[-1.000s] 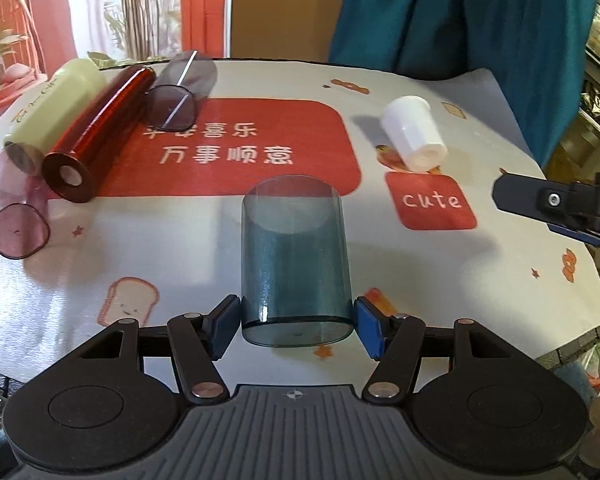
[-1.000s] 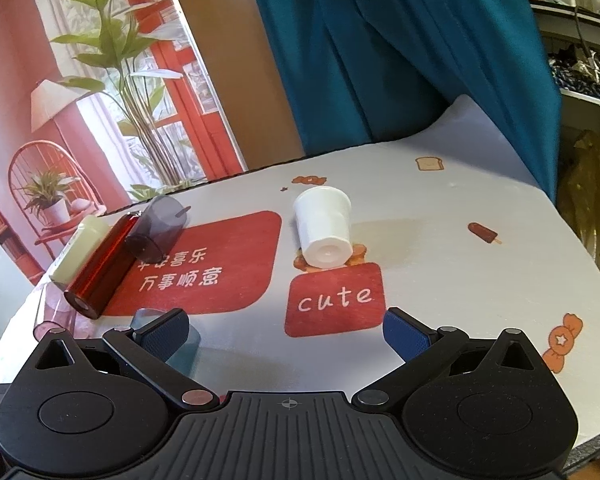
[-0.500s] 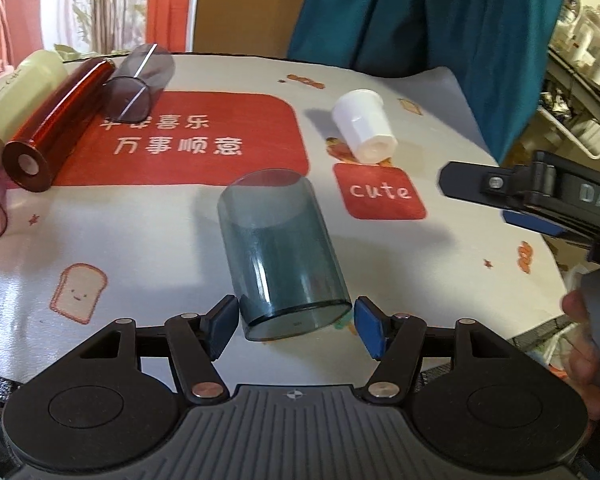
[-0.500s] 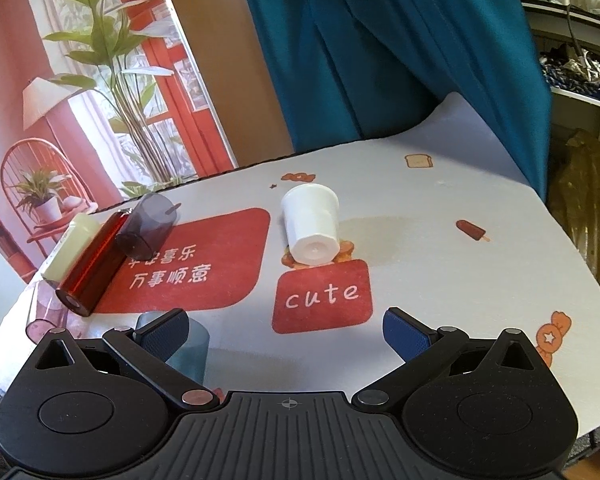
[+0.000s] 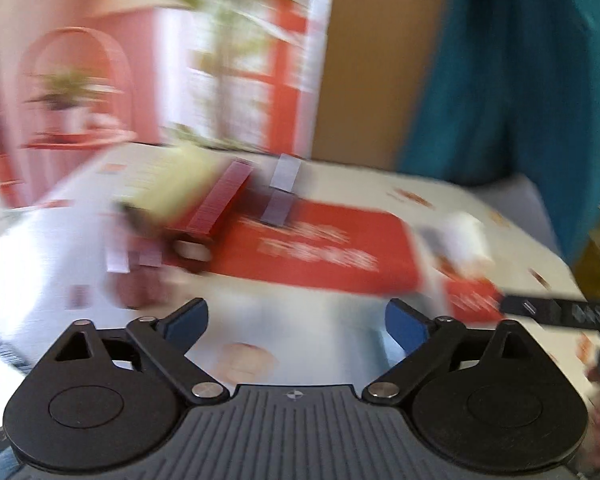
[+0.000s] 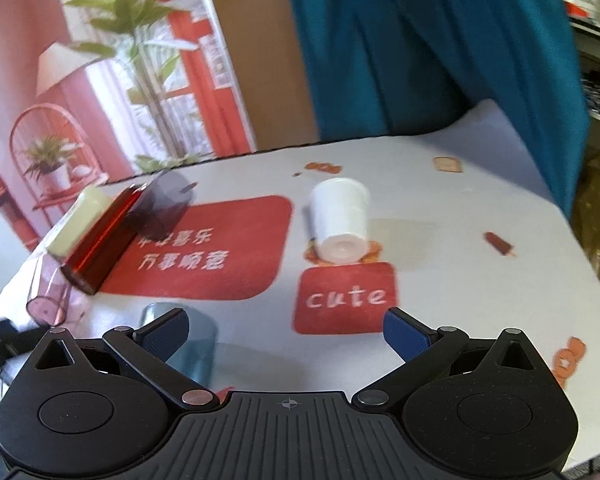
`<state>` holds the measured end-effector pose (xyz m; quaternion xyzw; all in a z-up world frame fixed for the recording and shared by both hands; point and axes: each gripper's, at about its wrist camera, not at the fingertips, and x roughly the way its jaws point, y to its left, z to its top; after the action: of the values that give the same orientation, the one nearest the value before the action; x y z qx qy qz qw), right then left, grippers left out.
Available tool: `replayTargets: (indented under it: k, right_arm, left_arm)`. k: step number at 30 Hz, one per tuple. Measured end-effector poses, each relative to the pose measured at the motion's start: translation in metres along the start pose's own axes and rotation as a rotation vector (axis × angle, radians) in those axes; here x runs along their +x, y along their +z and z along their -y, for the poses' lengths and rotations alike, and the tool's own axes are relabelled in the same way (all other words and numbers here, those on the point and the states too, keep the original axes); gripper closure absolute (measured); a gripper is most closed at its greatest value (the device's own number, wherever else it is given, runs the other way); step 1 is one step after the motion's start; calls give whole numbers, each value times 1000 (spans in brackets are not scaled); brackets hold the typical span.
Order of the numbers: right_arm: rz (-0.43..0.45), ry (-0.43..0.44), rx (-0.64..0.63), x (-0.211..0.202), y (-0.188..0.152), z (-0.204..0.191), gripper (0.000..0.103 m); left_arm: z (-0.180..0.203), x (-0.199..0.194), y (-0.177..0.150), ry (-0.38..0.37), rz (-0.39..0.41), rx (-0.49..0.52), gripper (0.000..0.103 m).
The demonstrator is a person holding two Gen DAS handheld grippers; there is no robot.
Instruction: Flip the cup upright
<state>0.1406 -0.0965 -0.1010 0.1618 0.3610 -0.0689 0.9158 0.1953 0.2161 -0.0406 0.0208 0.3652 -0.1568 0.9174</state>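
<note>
Lying on one table (image 6: 440,240), six cups (image 6: 342,220), both grippers (image 6: 286,330) spread, empty.

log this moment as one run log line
left gripper: open, empty, view blurred | right gripper: open, empty | translucent blue plastic cup: on table, ungripped | white plastic cup: on its side
</note>
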Motion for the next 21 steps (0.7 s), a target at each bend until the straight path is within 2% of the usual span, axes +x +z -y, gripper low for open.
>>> replayTargets:
  k: [2, 5, 9, 15, 17, 18, 19, 21]
  right_arm:
    - [-16, 16, -30, 6, 1, -10, 0]
    - [-35, 32, -96, 16, -1, -31, 0]
    - [-102, 89, -120, 37, -3, -53, 0]
    - [-194, 89, -207, 73, -3, -85, 2]
    - [-242, 108, -172, 83, -1, -86, 10]
    - [-292, 117, -128, 93, 1, -85, 17]
    - [-292, 117, -128, 93, 1, -85, 26]
    - [-333, 117, -84, 100, 1, -83, 30]
  left_arm:
    - [-23, -12, 1, 71, 39, -48, 3]
    - [-42, -28, -1, 140, 66, -51, 0]
    - [-57, -39, -14, 201, 39, -76, 0]
    - [-71, -35, -28, 181, -12, -145, 0]
    - [-67, -34, -33, 156, -13, -130, 0]
    - [-65, -33, -33, 146, -13, -120, 0]
    - [-64, -32, -35, 139, -14, -113, 0]
    - [-62, -31, -37, 127, -18, -104, 0]
